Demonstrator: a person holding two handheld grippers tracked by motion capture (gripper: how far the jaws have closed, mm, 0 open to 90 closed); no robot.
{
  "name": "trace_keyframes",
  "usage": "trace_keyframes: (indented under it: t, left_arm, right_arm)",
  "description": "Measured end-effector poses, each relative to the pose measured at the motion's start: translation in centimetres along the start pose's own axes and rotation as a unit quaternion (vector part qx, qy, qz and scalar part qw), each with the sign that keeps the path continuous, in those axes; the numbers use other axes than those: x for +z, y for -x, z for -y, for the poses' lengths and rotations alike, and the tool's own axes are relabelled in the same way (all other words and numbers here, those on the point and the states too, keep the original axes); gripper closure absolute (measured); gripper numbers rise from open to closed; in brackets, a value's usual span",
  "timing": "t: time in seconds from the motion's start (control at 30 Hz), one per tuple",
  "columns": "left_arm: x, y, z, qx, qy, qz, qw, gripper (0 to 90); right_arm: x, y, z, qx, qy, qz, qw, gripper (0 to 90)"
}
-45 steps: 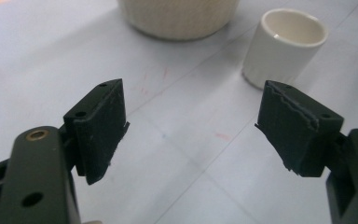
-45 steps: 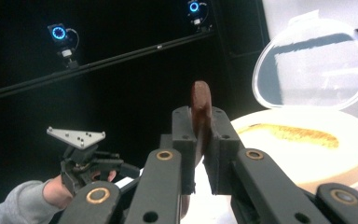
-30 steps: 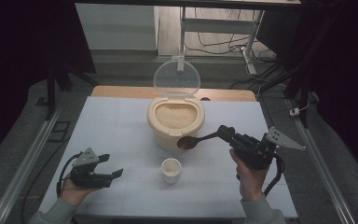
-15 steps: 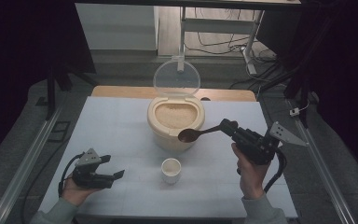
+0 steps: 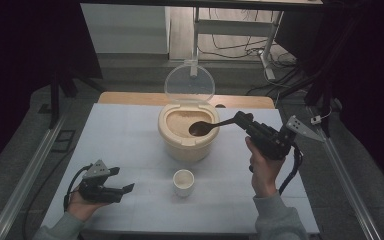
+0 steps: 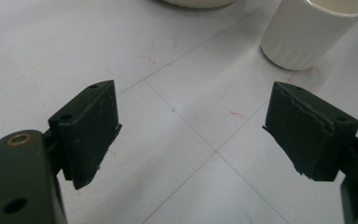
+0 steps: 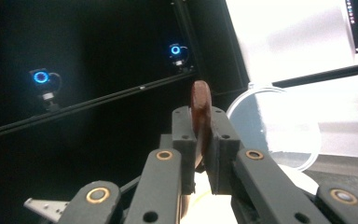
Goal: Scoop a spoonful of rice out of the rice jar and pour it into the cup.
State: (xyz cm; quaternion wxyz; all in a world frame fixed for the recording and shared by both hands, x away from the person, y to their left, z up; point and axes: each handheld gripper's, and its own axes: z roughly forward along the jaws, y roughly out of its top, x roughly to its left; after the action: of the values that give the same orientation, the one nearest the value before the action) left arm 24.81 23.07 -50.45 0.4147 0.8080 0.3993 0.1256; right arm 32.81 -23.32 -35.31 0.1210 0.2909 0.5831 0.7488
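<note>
A dark wooden spoon (image 5: pixel 206 127) was held by its handle in the right gripper (image 5: pixel 243 121), whose jaws were clamped together on it; in the right gripper view the handle (image 7: pixel 199 109) was seen edge-on, pinched between the two black pads. In the high view the spoon's bowl was placed over the grain-filled opening of the cream-coloured container (image 5: pixel 187 132), which stood at about twelve o'clock from the table's middle, its clear round lid (image 5: pixel 189 84) raised upright behind it. Whether the bowl touched the grain could not be told. The gripper itself was carried at roughly three o'clock from the container, gripped by the right hand (image 5: pixel 263 167). A small white cup (image 5: pixel 183 182) was set at six o'clock from the container, apart from it, on the white table (image 5: pixel 125 135). The left gripper (image 5: pixel 122 189) was rested low at about eight o'clock from the cup, held in the left hand (image 5: pixel 82 205); its jaws were spread wide apart with nothing between them, and the cup (image 6: pixel 313 30) was seen beyond them in the left gripper view.
</note>
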Motion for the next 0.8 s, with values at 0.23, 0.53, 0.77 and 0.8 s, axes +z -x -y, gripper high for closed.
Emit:
trace_keyframes:
  t: [0.23, 0.53, 0.77, 0.8]
  left_arm:
    - [0.1, -0.1, 0.1, -0.001, -0.003, 0.002, 1.0000, 17.3]
    - [0.3, -0.1, 0.1, 0.002, -0.010, 0.005, 0.9999, 17.1]
    - [0.4, -0.1, 0.2, 0.001, -0.012, 0.006, 0.9999, 17.1]
    - [0.4, -0.1, 0.2, 0.001, -0.012, 0.007, 0.9999, 17.1]
  right_arm:
    - [2.5, 1.3, -0.1, -0.014, -0.025, 0.042, 0.9987, 83.1]
    - [4.9, 2.7, 0.7, -0.050, -0.072, 0.100, 0.9912, 83.1]
    - [5.6, 3.3, 1.2, -0.051, -0.084, 0.111, 0.9890, 83.1]
    - [5.7, 3.3, 1.3, -0.052, -0.086, 0.114, 0.9884, 83.1]
